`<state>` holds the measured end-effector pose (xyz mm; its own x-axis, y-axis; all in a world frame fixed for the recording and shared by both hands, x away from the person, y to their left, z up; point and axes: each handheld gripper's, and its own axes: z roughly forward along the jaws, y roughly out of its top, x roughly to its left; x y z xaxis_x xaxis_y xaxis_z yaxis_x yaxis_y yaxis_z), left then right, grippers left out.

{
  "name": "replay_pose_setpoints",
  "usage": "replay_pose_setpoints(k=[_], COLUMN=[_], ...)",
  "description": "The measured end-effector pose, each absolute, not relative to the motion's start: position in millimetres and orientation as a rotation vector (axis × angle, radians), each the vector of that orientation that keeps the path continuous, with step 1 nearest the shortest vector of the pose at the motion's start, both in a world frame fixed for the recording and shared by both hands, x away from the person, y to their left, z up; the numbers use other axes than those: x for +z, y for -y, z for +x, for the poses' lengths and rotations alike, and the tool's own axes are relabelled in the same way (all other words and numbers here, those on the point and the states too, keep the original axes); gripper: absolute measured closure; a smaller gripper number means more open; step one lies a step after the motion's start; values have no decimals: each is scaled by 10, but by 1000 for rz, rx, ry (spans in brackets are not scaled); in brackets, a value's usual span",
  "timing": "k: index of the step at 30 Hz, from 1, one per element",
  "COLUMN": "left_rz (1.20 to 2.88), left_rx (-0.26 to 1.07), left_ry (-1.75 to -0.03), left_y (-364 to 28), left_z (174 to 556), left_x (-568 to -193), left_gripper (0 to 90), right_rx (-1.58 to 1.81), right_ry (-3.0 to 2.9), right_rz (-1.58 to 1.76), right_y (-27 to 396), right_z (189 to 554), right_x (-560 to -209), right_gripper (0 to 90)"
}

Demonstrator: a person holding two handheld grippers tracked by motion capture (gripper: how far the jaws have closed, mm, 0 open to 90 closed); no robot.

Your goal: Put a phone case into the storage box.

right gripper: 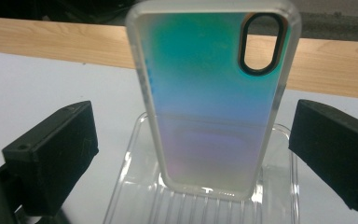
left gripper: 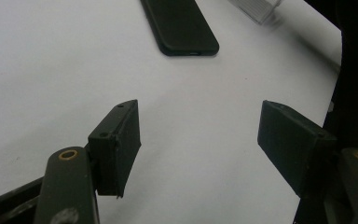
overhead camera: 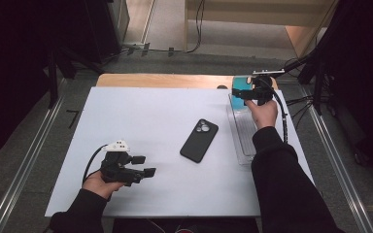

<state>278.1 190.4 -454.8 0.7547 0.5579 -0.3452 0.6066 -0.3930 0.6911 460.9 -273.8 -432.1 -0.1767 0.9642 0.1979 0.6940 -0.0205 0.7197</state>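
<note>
Left claw (overhead camera: 143,166) sits low over the near-left of the white table (overhead camera: 141,121), jaws apart with nothing but bare table between the pads; cable loops off behind it. Ahead of that claw and a bit toward its right jaw lies the black phone (overhead camera: 199,140), flat, camera side up, well apart from the pads; in the left gripper view its bottom edge (left gripper: 186,32) points back at the claw. Further right, a clear plastic tray (overhead camera: 243,141) runs along the table's right edge. Right claw (overhead camera: 244,92) is held at the tray's far end, jaws spread wide, pads pressing on nothing. Between those jaws, just ahead of them, stands the iridescent phone case (right gripper: 214,102): upright, leaning slightly, bottom edge resting on the tray's ribbed floor (right gripper: 200,205), camera cutout at top on the right-jaw side. Case clears both pads, gap on each side. From above the case shows as a teal patch (overhead camera: 238,94) right under the claw. Wooden table edge (right gripper: 51,42) runs behind the case.
</note>
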Motion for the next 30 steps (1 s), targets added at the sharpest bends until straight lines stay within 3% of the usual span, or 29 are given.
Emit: replay_pose_setpoints(k=[13, 17, 30], left_rz=[2075, 2073, 2067], left_rx=[-68, -62, -74], left_ry=[-882, -880, -883], left_y=[-1890, -1884, -1897], left_z=[2809, 2822, 2879], left_x=[-4523, -4519, -4502], left_gripper=[304, 304, 303], right_rx=[1102, 1099, 1199], right_ry=[-1966, -1975, -2139], right_rz=[1679, 1625, 1527], right_y=[2806, 2773, 2652], right_z=[4194, 4027, 3677], right_x=[-4082, -4001, -3932], right_gripper=[0, 114, 127])
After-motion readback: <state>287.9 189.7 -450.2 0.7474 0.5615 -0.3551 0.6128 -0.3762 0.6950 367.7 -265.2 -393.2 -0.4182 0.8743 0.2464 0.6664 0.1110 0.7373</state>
